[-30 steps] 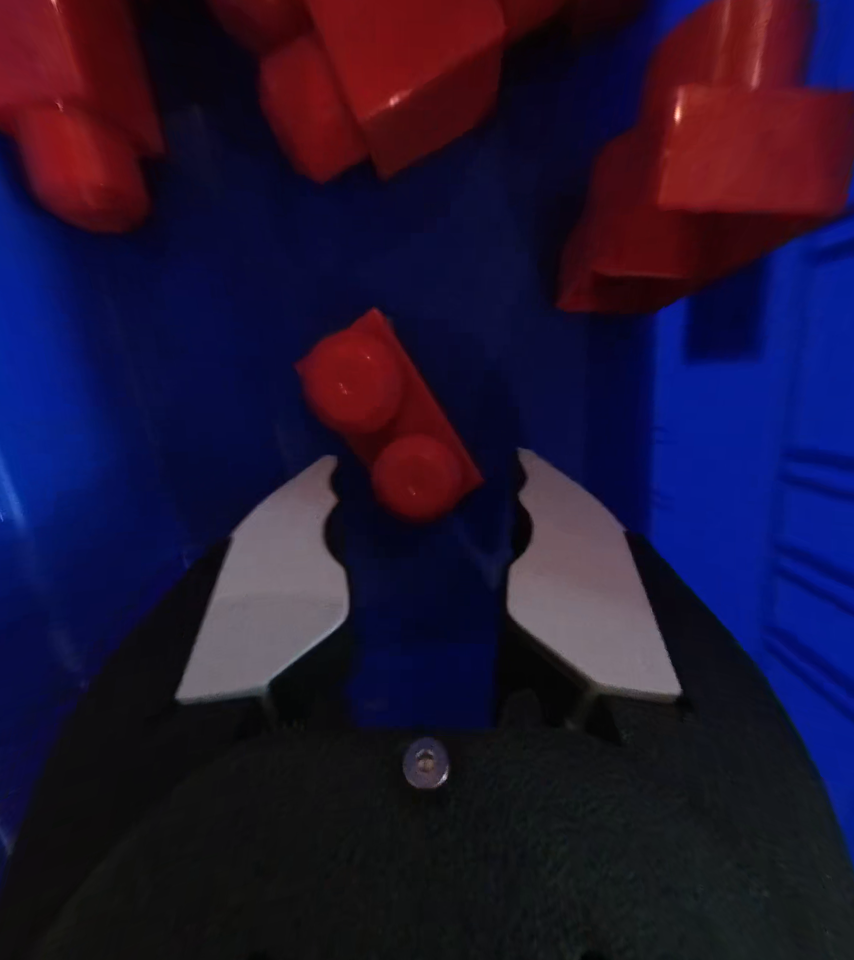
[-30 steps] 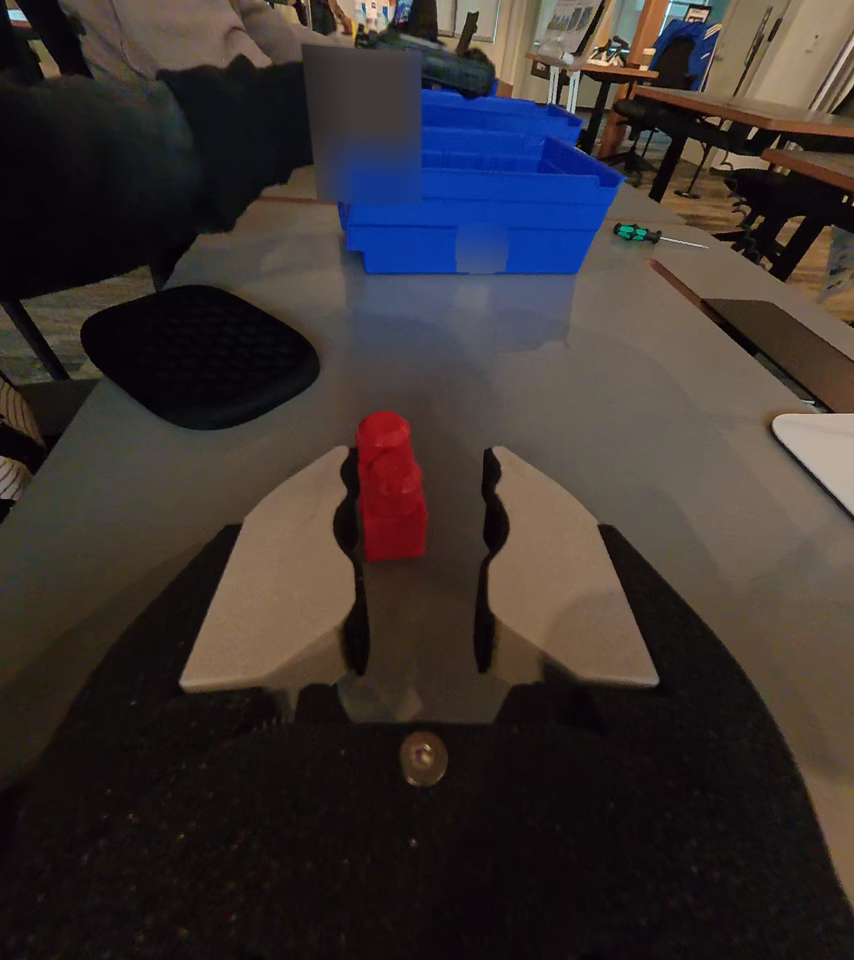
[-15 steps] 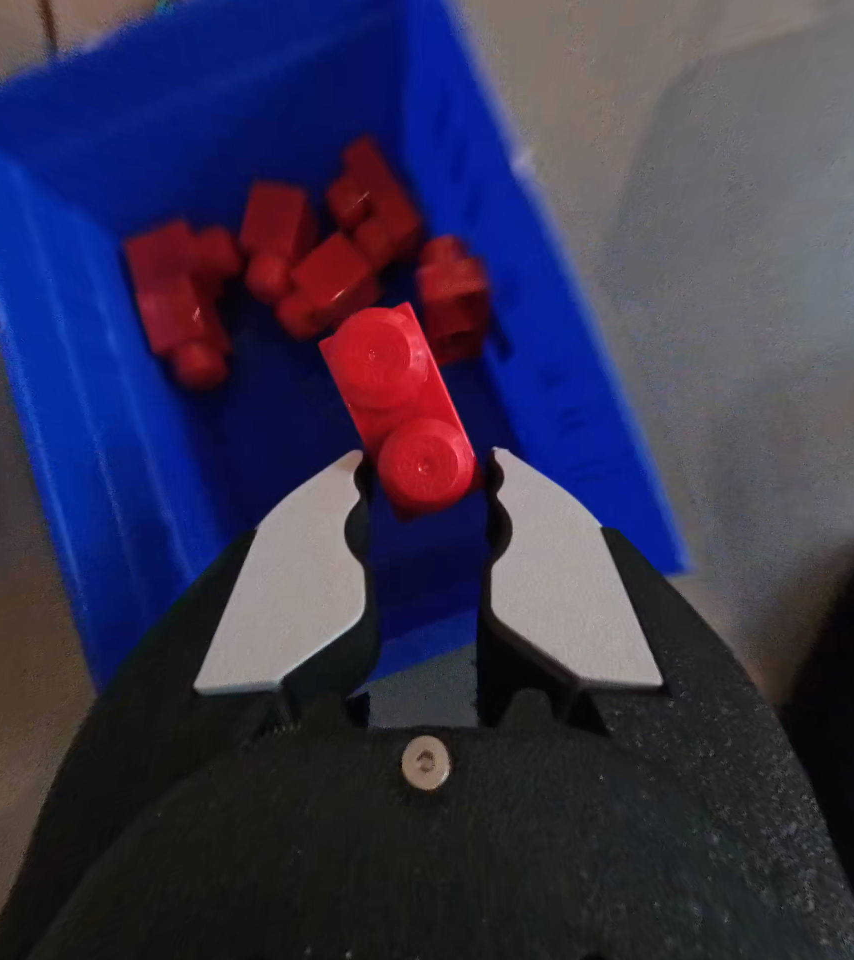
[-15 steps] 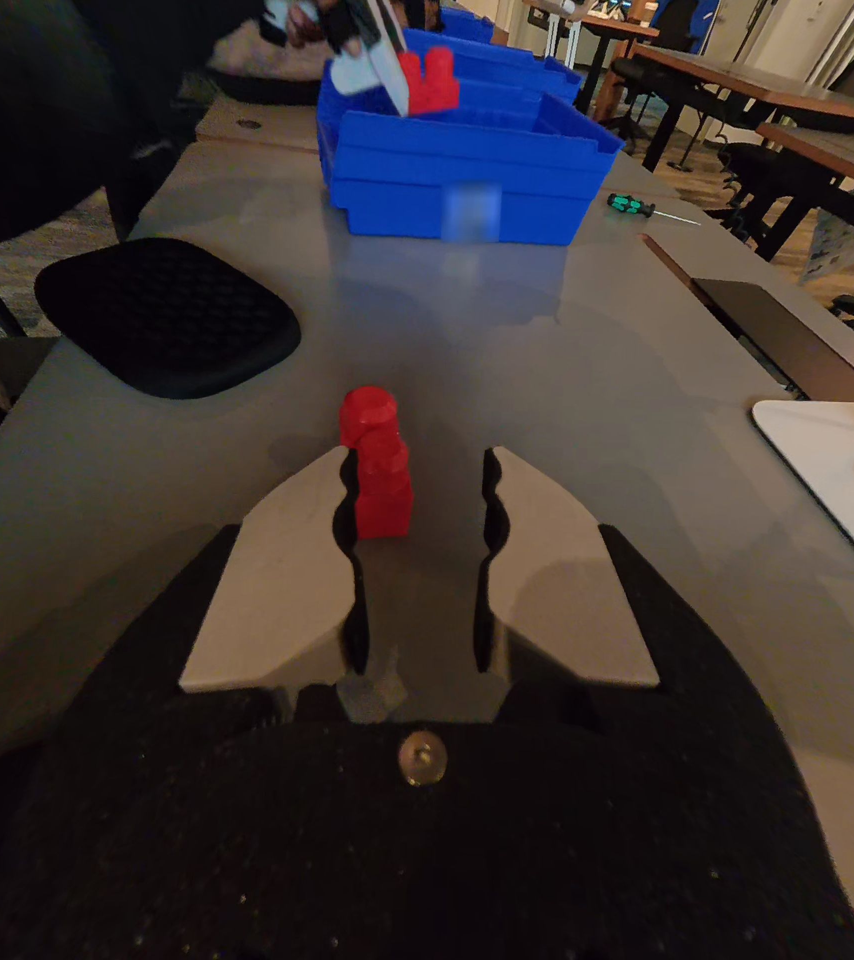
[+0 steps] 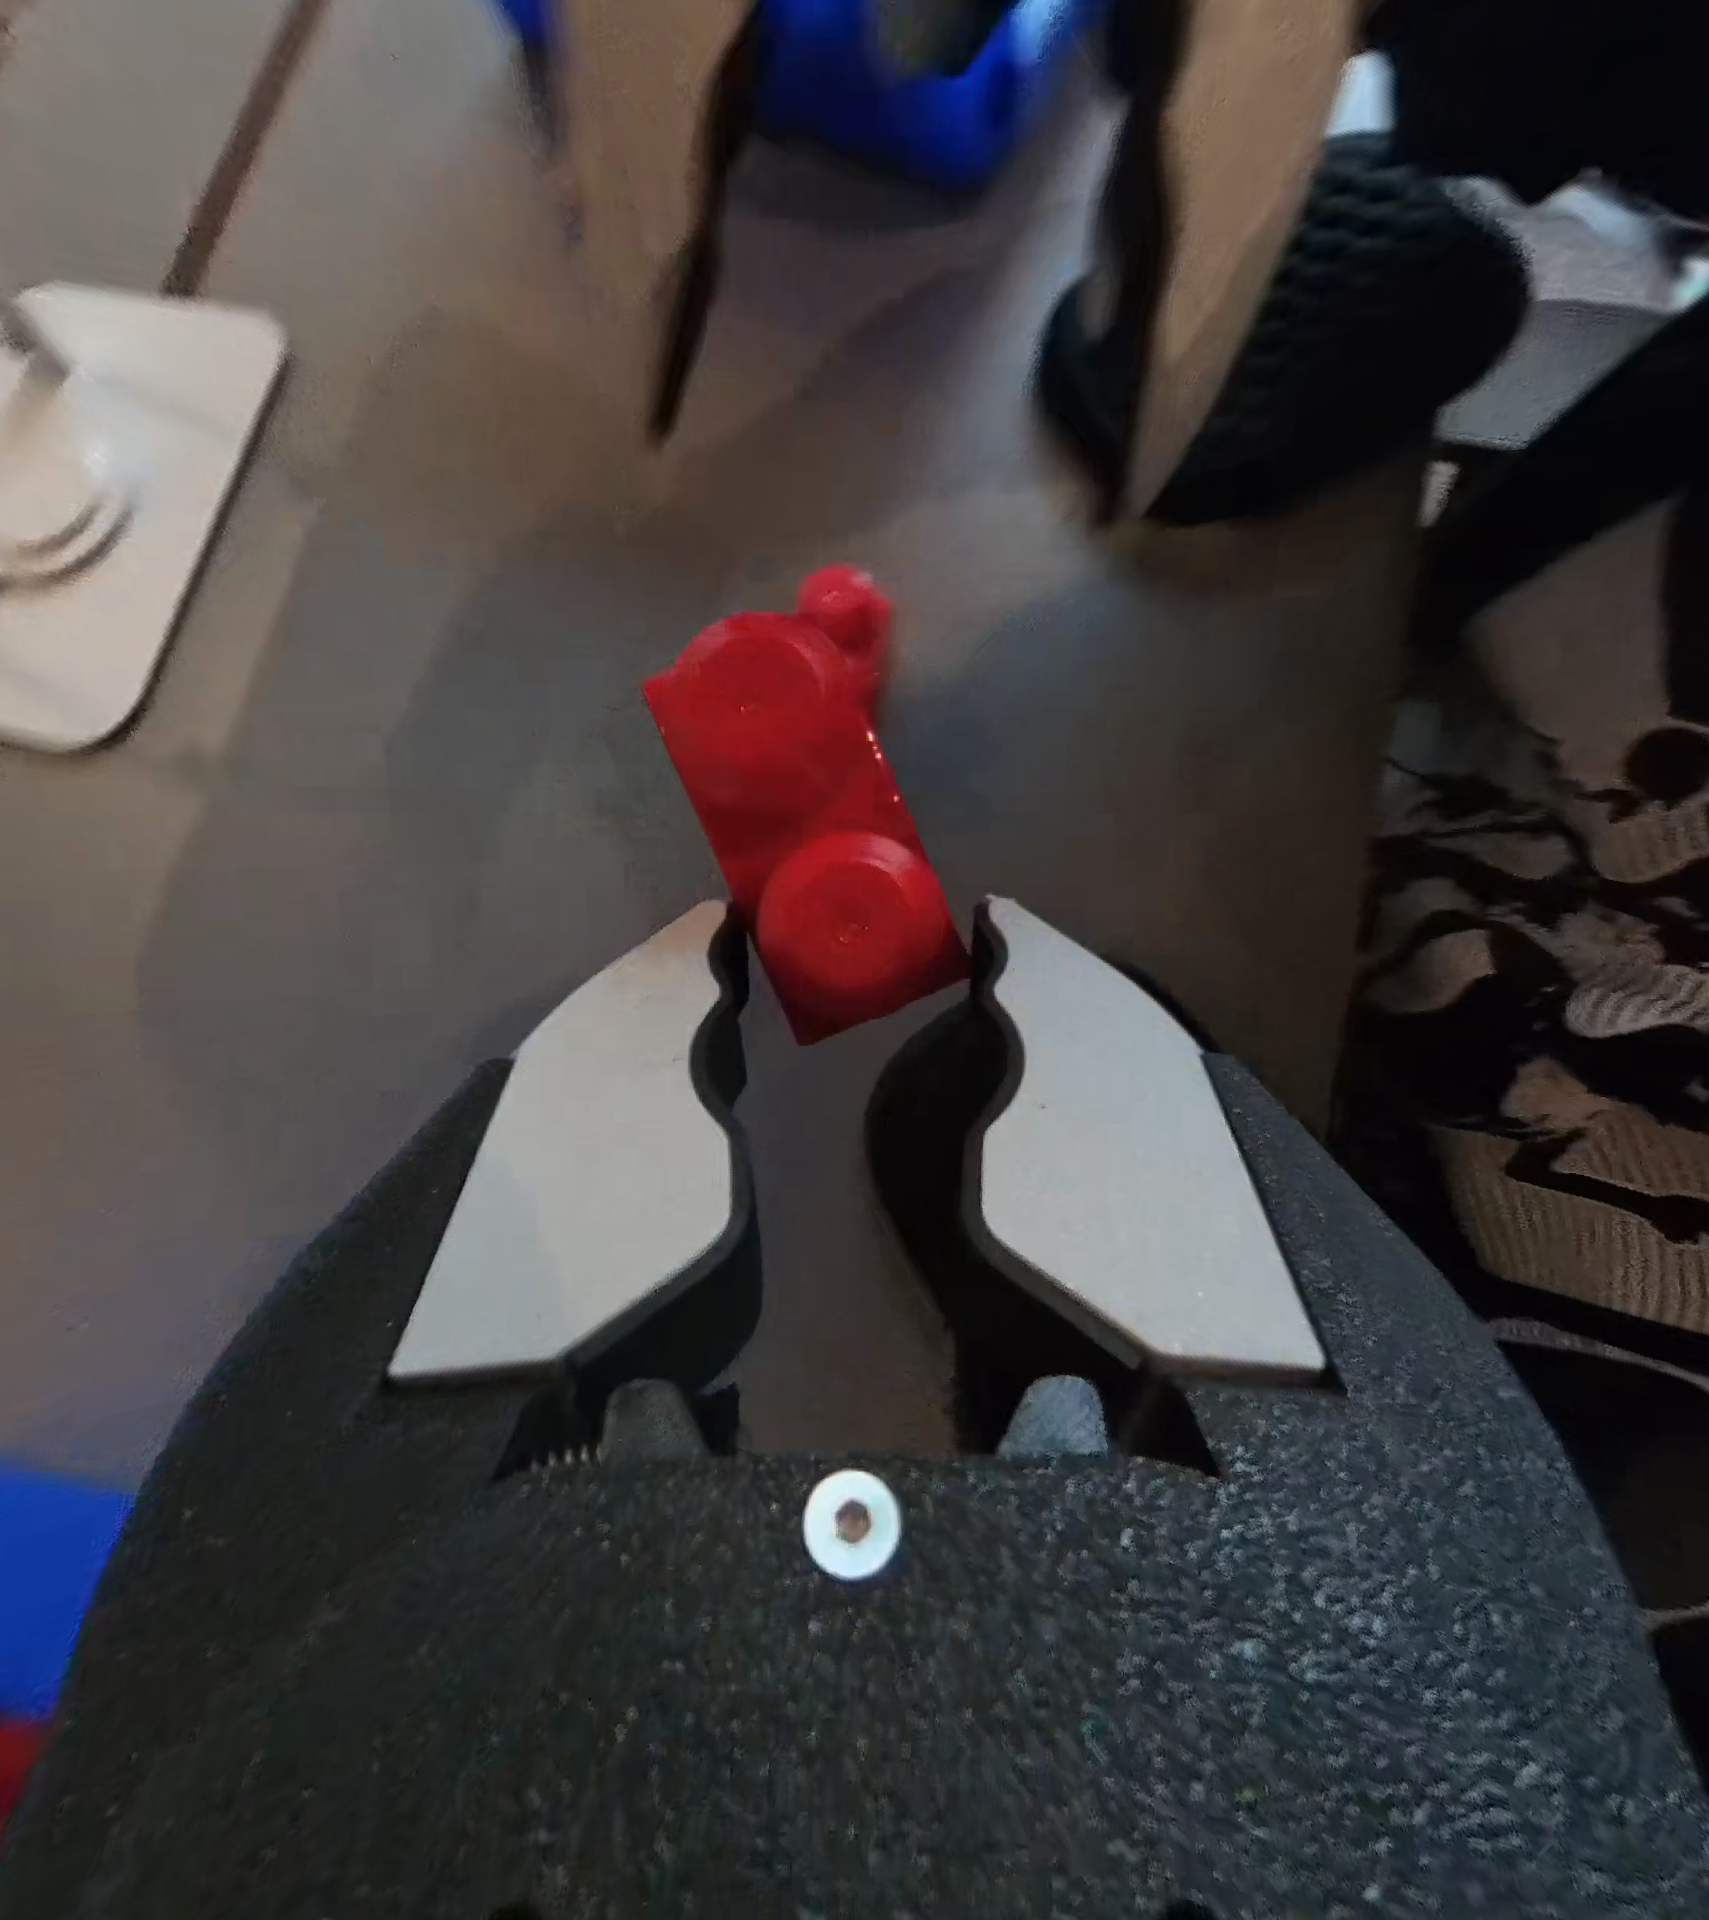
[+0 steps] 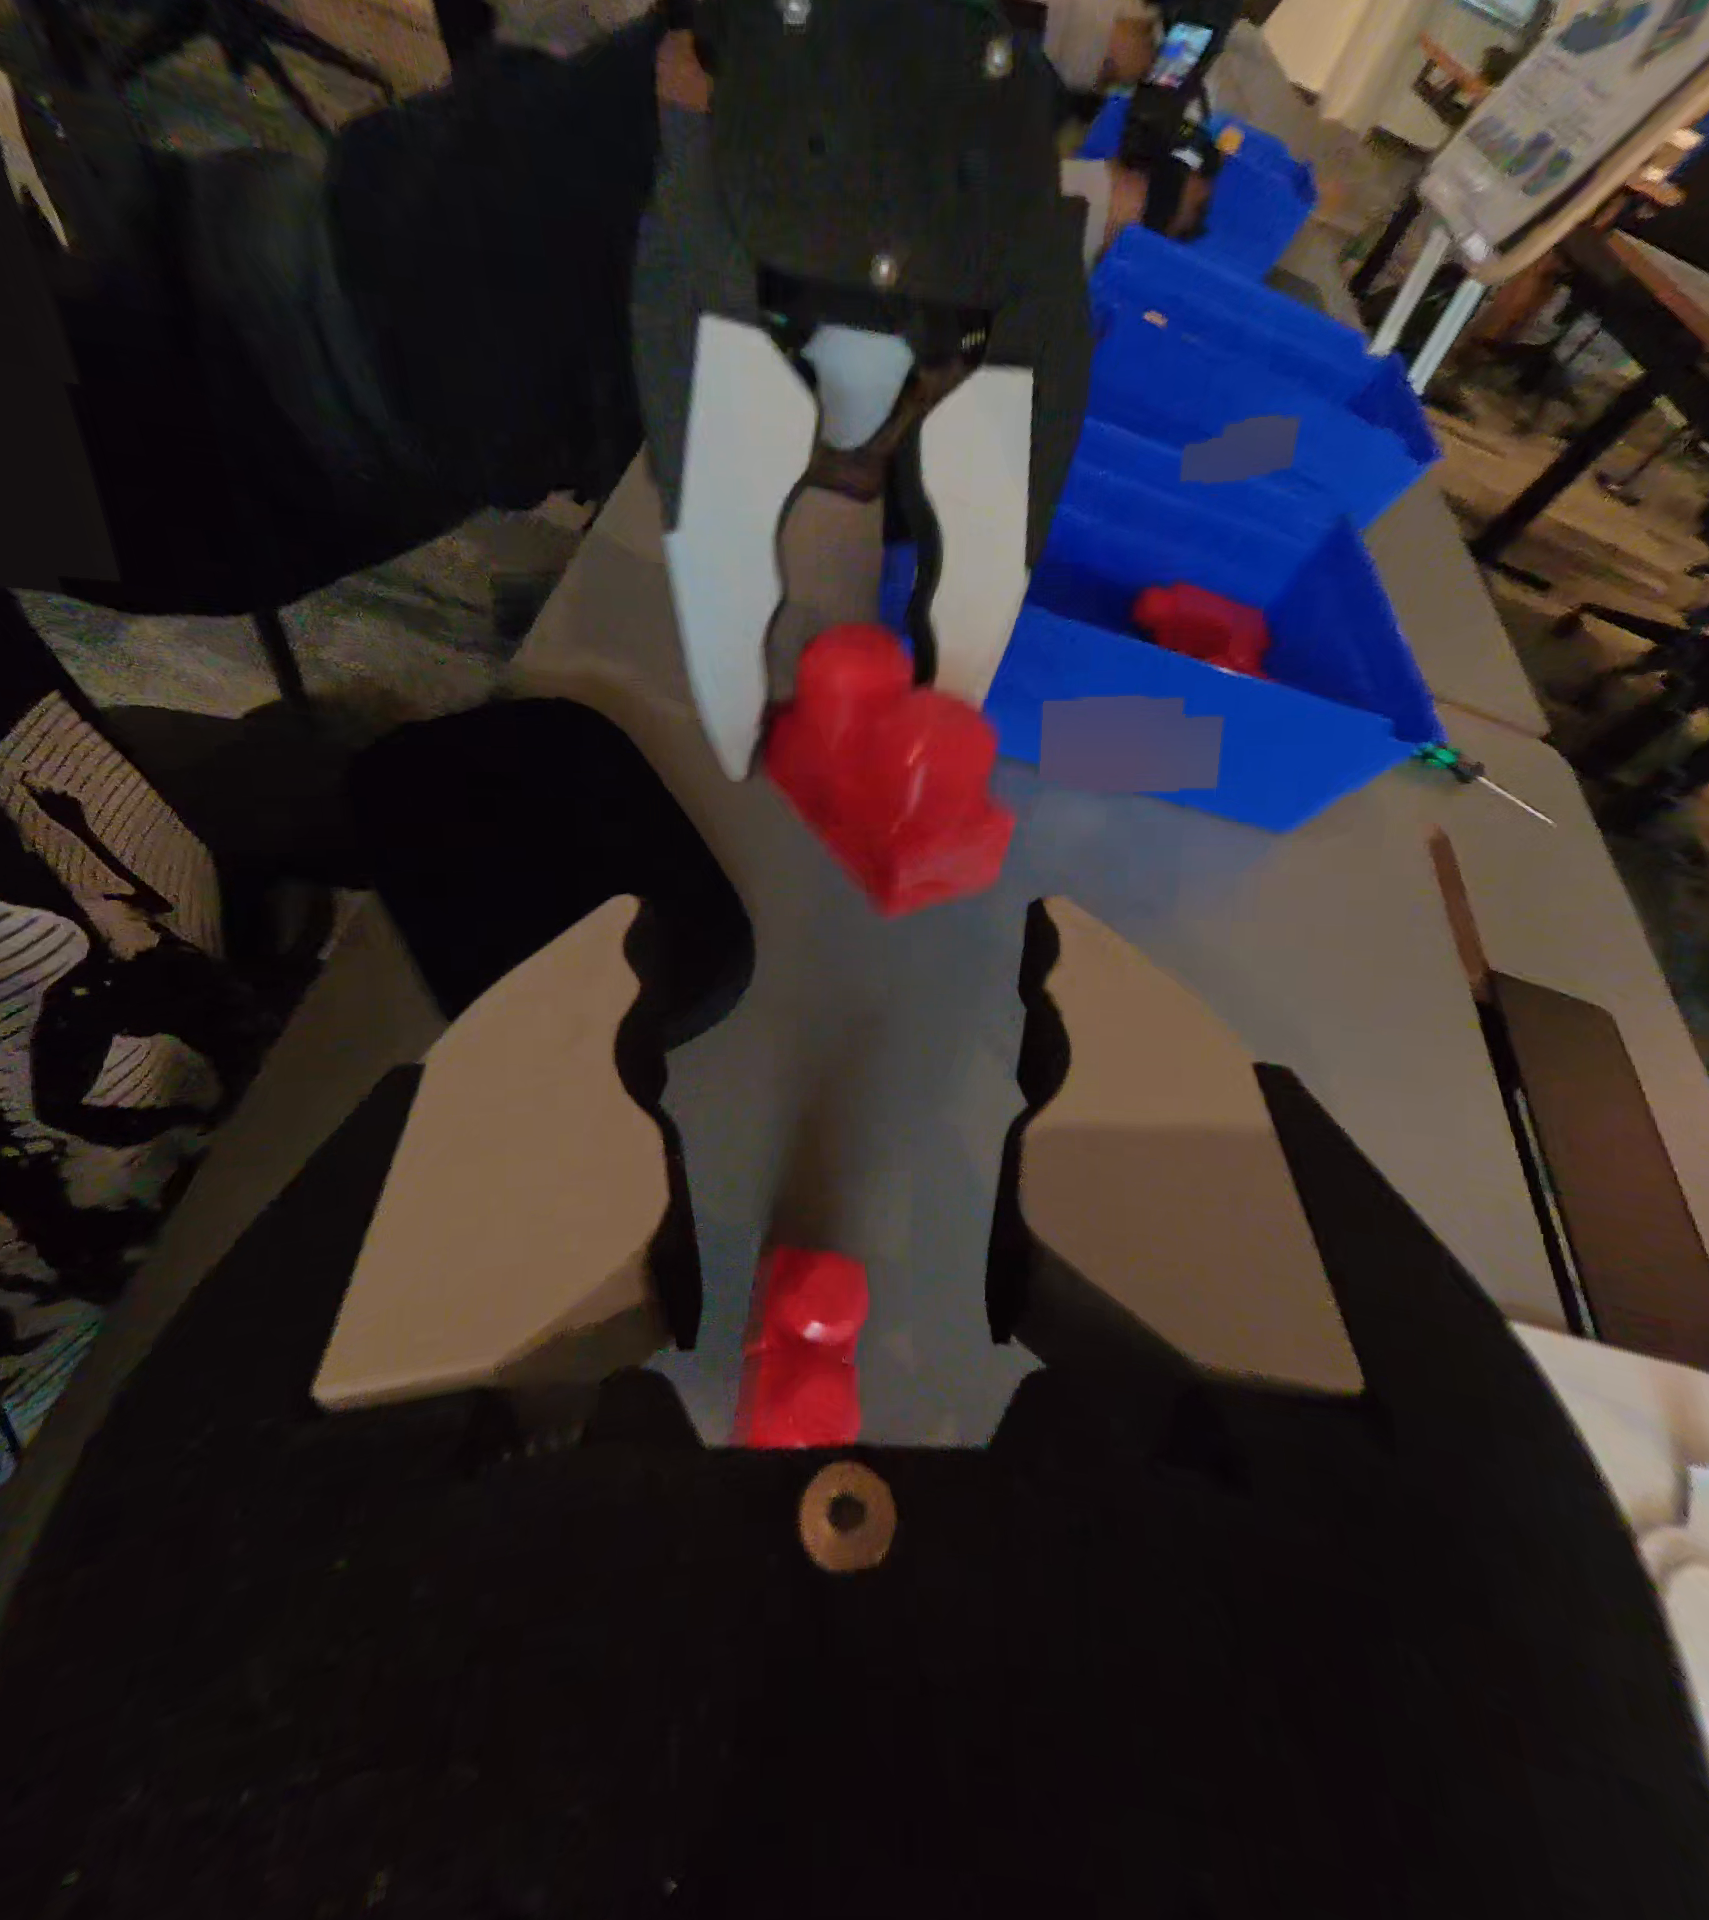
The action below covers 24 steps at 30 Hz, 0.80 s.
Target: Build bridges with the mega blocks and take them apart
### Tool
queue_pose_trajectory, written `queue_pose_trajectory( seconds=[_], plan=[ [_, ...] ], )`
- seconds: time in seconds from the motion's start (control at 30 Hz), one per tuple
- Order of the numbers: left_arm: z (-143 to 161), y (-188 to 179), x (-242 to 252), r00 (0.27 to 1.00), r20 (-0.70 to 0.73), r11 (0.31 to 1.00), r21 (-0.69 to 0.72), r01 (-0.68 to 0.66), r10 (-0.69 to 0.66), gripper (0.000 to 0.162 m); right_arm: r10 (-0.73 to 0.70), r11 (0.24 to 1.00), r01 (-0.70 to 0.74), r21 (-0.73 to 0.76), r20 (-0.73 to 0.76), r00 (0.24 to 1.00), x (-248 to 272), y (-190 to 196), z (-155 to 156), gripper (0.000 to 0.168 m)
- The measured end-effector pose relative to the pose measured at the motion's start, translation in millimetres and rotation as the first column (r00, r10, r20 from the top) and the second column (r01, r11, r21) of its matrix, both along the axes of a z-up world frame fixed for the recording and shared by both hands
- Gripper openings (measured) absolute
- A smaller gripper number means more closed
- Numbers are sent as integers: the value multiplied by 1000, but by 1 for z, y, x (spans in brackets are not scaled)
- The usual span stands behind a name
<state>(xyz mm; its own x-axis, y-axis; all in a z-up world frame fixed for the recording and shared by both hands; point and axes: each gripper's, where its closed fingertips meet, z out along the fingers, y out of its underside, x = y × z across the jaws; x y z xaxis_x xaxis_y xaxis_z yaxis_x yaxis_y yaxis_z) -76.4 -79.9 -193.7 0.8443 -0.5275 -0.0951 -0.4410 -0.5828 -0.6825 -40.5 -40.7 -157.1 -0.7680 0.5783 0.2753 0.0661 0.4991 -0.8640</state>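
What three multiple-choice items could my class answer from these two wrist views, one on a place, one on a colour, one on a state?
1. Where does the loose block seen between the right gripper's fingers stand?
A. In the blue bin
B. On the grey table
C. On the white tray

2. What colour is the bin beside the table's far end?
A. Blue
B. Green
C. Yellow

3. What state is the left gripper in?
A. Open and empty
B. Shut on a red block
C. Out of view

Answers:
1 B: the loose block stands on the grey table, below the open right gripper.
2 A: the bin is blue, with red blocks inside.
3 B: the left gripper pinches the held red block between its fingers.
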Motion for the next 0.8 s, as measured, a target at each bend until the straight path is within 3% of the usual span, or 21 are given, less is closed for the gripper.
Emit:
queue_pose_trajectory(
  seconds=[0.13, 0.17, 0.2, 0.3, 0.4, 0.47, 0.6, 0.8],
  plan=[
    [0, 12, 40, 992, -7, 992, 12, 129, -129, 41, 89, 994, -93, 52, 71, 994, 4, -18, -19, 64],
    [0, 13, 46, 988, 3, 988, 15, 154, -154, 41, 93, 994, -96, 43, 69, 993, 5, -20, -20, 59],
    [1, 15, 51, 986, 11, 986, 18, 167, -168, 41, 84, 996, -86, 38, 58, 995, 6, -19, -21, 43],
    [5, 22, 55, 987, 53, 986, 63, 151, -155, 39, 60, 998, -61, 13, 47, 997, 13, -13, -20, 36],
    [13, 32, 56, 987, 130, 981, 178, 72, -96, 66, -19, 996, 20, -91, 5, 1000, 17, 2, -7, 35],
    [16, 38, 60, 979, 187, 964, 264, 31, -83, 74, -45, 985, 42, -165, -15, 999, 23, 10, 2, 35],
    [25, 46, 66, 958, 273, 912, 410, -36, -85, 64, -65, 983, 64, -170, 0, 998, 32, 18, 0, 35],
    [16, 49, 72, 952, 291, 909, 416, -40, -91, 53, -58, 987, 61, -147, 23, 998, 39, 14, -7, 35]
  ],
)
